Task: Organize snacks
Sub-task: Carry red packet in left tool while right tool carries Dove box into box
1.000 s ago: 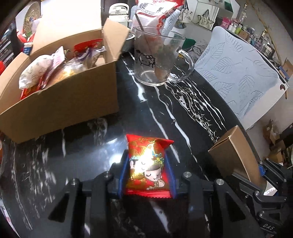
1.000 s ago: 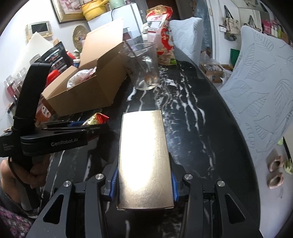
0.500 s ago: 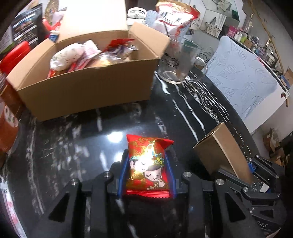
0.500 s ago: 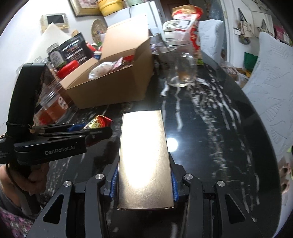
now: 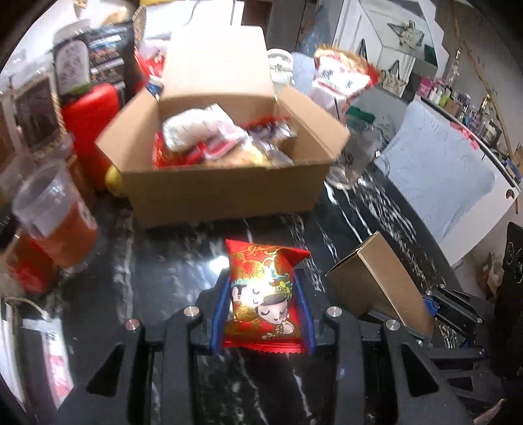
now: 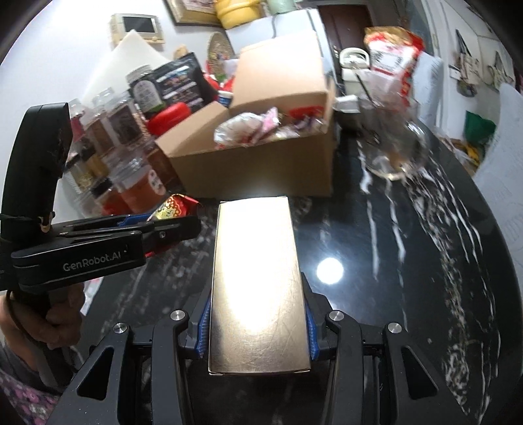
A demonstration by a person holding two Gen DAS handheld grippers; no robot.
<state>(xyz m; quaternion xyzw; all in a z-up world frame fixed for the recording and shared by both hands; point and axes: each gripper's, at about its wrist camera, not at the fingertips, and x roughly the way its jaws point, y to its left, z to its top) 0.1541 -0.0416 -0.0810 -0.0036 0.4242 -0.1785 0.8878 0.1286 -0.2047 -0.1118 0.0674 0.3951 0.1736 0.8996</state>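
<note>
Left gripper (image 5: pixel 263 307) clamped on red snack packet (image 5: pixel 263 294), above worktop (image 5: pixel 163 278), short of cardboard box (image 5: pixel 225 193). Right gripper (image 6: pixel 258 323) clamped on gold box (image 6: pixel 256 281). Advice: lift packet clear of front wall, release over contents; keep gold box apart.

Place: a lived-in home, where I work at a black marble table (image 6: pixel 408 261).
Clutter: jars and bottles (image 6: pixel 127 130) crowd its far edge beside an open cardboard box (image 5: pixel 228 193) of snacks.
Walls: a framed picture (image 6: pixel 193 13) and an intercom panel (image 6: pixel 137 27) hang above.
Seating: pale leaf-patterned chair covers (image 5: pixel 438 183).
</note>
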